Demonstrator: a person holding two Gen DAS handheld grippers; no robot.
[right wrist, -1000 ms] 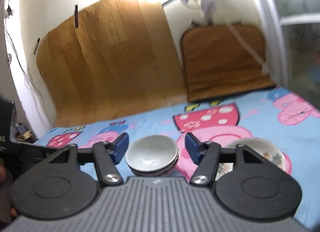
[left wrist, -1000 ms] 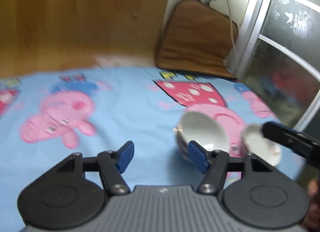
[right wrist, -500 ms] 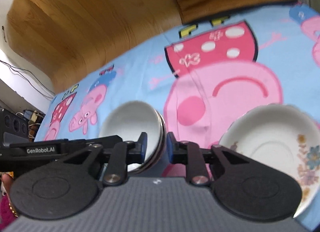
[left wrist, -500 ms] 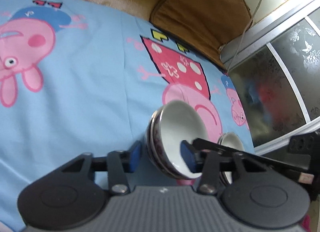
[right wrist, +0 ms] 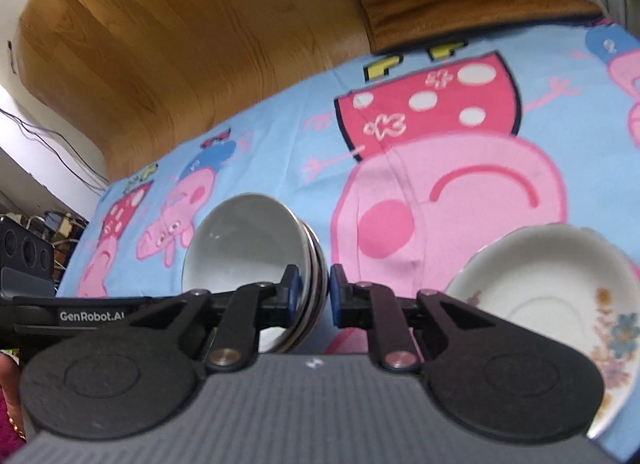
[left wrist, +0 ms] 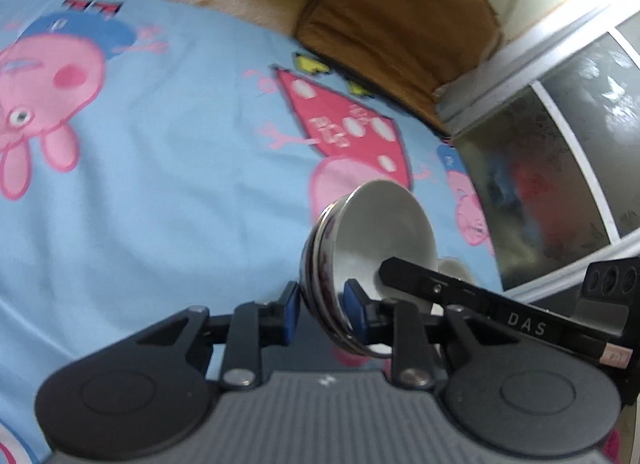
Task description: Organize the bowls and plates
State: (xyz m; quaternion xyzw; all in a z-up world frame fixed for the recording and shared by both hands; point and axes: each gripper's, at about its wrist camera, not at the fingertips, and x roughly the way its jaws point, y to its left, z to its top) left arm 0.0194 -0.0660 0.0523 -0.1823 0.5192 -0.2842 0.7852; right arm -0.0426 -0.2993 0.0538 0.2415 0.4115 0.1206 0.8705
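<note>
2 tongs [left wrist: 322, 310] [right wrist: 312, 296] (closing), 3 bowls [right wrist: 244, 248], 1 plate [right wrist: 560, 288]

Wood headboard [right wrist: 180, 44], brown cushion [left wrist: 400, 32], frosted window [left wrist: 560, 152], cartoon bedsheet [left wrist: 160, 168].

A bed holds everything here. It is covered with a light blue sheet [right wrist: 256, 144] that has pink cartoon pigs and red dotted dresses printed on it. A small stack of white bowls [right wrist: 256, 248] sits on the sheet, and the bowls fit one inside the other. Near the stack, on its right in the right wrist view, lies a white plate [right wrist: 560, 288] with little flowers painted on it. A brown cushion [left wrist: 400, 32] leans at the far end of the bed.
</note>
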